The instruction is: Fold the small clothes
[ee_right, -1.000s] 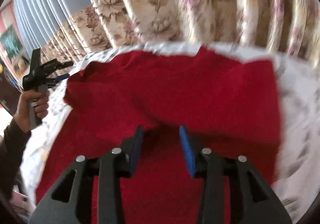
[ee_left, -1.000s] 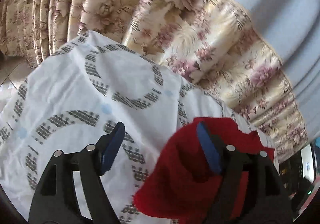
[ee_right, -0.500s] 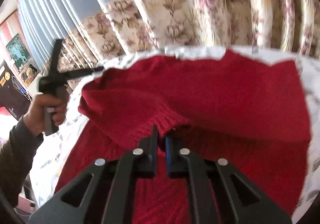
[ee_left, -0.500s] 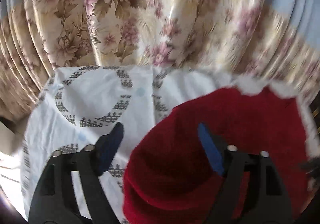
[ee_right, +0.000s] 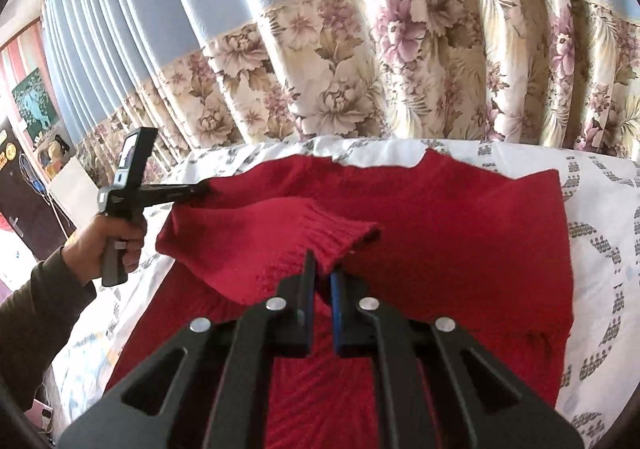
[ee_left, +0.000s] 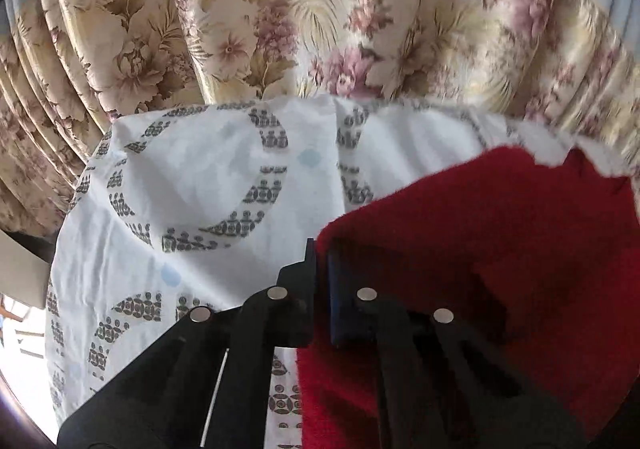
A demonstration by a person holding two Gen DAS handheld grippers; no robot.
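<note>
Left wrist view: the left gripper (ee_left: 322, 269) has just closed and pinches the left edge of the red sweater (ee_left: 500, 249), which lies on the patterned sheet (ee_left: 192, 177), probably to anchor the fold.

Right wrist view: the right gripper (ee_right: 322, 273) grips the ribbed cuff (ee_right: 340, 235), lifting the sleeve across the body.

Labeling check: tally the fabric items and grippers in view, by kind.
Red knit garment: 1
White patterned sheet: 1
Floral curtain: 1
Grippers: 2, left gripper and right gripper, both shut on the garment
Total: 5
</note>
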